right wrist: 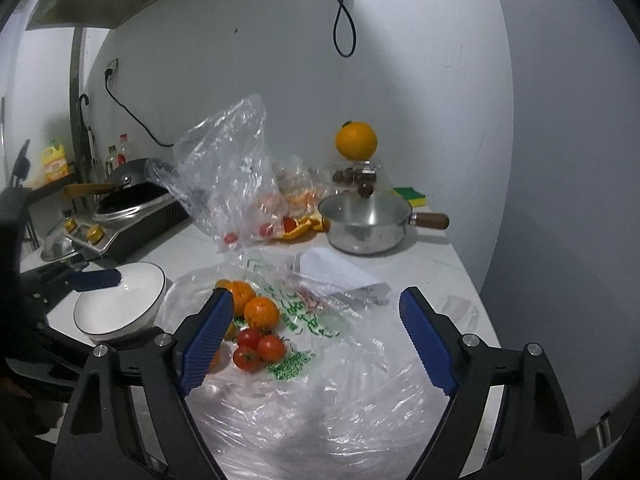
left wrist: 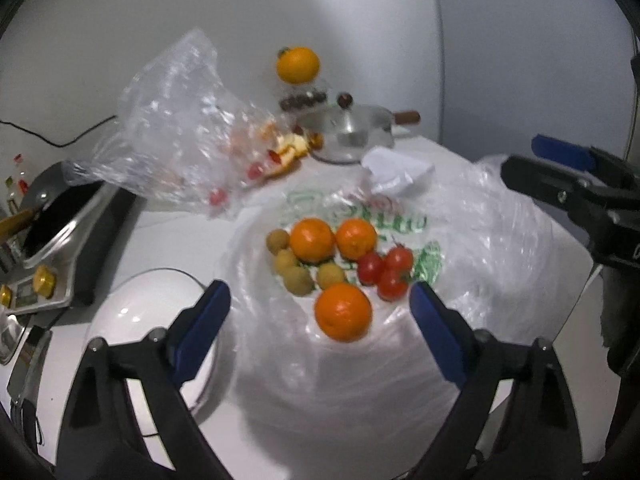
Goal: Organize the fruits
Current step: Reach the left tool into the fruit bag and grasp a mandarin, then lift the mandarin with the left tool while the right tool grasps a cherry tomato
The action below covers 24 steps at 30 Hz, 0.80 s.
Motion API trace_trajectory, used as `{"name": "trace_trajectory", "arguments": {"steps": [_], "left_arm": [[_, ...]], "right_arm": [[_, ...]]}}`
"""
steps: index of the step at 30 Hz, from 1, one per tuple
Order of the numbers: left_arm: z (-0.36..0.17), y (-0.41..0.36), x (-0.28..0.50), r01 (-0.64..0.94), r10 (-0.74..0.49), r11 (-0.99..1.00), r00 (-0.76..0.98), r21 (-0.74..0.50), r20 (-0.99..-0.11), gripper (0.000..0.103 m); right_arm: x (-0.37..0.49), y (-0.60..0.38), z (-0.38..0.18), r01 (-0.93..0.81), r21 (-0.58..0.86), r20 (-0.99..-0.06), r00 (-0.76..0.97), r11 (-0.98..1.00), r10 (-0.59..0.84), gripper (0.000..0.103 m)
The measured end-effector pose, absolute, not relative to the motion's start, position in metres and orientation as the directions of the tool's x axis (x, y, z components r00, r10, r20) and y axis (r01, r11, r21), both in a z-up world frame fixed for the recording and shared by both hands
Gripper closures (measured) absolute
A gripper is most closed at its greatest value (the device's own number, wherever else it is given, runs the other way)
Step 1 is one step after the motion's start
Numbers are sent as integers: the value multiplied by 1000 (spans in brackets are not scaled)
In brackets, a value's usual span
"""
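Fruit lay loose on a flattened plastic bag [left wrist: 480, 240] spread over the white surface [left wrist: 168, 236]: three oranges [left wrist: 343, 312], three tomatoes [left wrist: 386, 270] and several small yellowish fruits [left wrist: 298, 280]. I held the left gripper [left wrist: 320, 328] above the nearest orange, jaws wide open and holding nothing. My right gripper [right wrist: 316, 336] hovered beside the pile, likewise wide open and empty. A white bowl [right wrist: 120, 304] stood just left of the bag. I judged sorting had barely begun; next I needed to lower onto that orange and close.
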State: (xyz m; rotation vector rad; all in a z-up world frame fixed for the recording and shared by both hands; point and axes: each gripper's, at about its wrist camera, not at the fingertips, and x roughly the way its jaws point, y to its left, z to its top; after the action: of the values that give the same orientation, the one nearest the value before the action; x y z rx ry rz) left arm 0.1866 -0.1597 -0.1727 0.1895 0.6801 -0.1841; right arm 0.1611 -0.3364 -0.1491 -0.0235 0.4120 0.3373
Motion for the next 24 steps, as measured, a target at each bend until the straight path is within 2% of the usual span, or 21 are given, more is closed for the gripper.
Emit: {"name": "trace_trajectory", "arguments": {"steps": [2,4,5,9,11,13,15,18,20,24], "left_arm": [[-180,-165,191,252,-116,961,745,116,-657,21],[-187,-169,197,265,-118,957,730,120,-673,27],[-191,-170,200,269,-117,956,723,122,-680,30],[-205,-171,211,279,-111,952,697,125,-708,36],[-209,-170,214,280,-109,952,692,126,-714,37],[-212,-169,217,283,-111,951,686,123,-719,38],[-215,-169,219,288,-115,950,678,119,-726,43],[-220,-166,223,301,-134,949,658,95,-741,49],[-223,-166,224,311,-147,946,651,86,-744,56],[-221,-164,222,315,-162,947,653,71,-740,57]], "right_arm": [[164,-337,-154,-329,49,-408,855,943,319,18],[169,-338,-159,-331,59,-420,848,942,324,26],[171,-339,-161,-332,64,-430,842,941,326,27],[176,-333,-170,-348,63,-452,826,936,337,28],[179,-329,-174,-357,60,-464,817,932,342,36],[182,-326,-178,-361,62,-476,809,931,345,37],[185,-323,-183,-369,68,-488,798,927,354,38],[189,-316,-188,-390,81,-505,777,917,375,46],[190,-311,-191,-400,80,-516,767,913,381,48],[192,-300,-198,-419,86,-537,745,904,396,51]]}}
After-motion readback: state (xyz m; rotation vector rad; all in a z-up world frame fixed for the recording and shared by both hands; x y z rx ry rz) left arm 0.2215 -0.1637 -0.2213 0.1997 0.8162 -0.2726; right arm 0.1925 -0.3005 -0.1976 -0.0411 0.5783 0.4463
